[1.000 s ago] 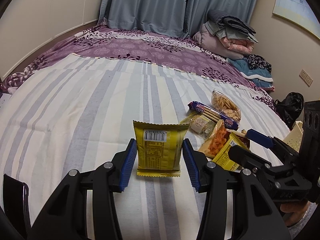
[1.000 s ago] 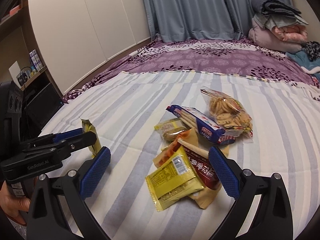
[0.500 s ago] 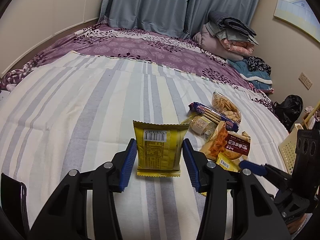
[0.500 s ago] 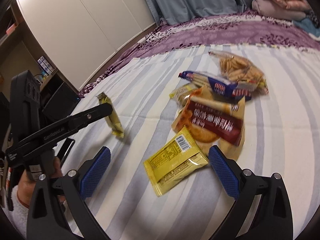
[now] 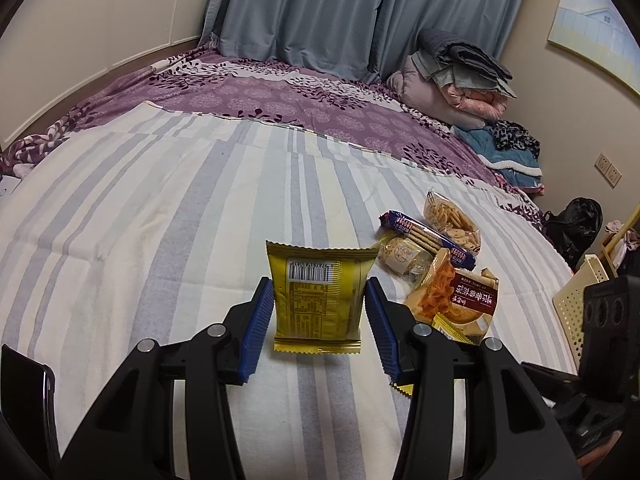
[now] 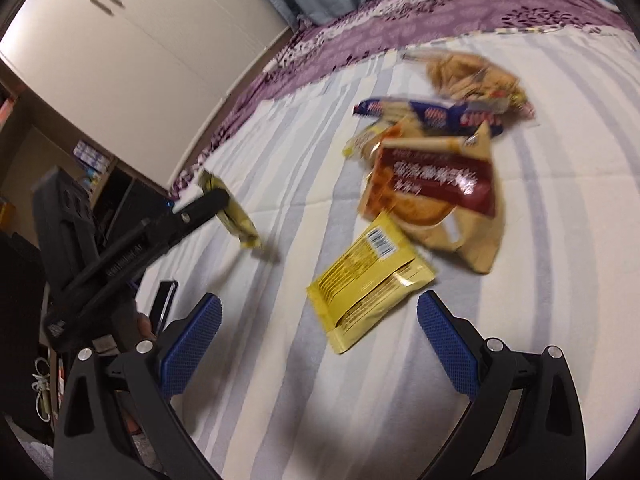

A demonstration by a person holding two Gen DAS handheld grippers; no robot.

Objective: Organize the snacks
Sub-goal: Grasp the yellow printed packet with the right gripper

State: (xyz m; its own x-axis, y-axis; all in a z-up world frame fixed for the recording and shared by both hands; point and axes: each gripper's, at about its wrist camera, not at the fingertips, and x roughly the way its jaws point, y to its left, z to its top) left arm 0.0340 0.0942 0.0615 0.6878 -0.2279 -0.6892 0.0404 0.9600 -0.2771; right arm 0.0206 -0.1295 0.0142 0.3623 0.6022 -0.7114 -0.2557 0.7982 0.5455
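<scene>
My left gripper is shut on a yellow snack packet, held upright just over the striped bedsheet. From the right wrist view the same packet shows edge-on in the left gripper's fingers. My right gripper stands wide open, tilted, low over the bed. A second yellow packet lies flat just ahead of its pads, untouched. Beyond it lies a pile: a red-brown packet, a blue cracker pack and a clear bag of crackers.
A cream perforated basket stands off the bed's right side, near a black bag. Folded bedding is stacked at the far end. A dark phone lies at the bed's near left edge. White wardrobe doors stand behind.
The right gripper has rolled and sunk toward the flat yellow packet, which now lies closer to its pads. The left gripper has kept still with its packet.
</scene>
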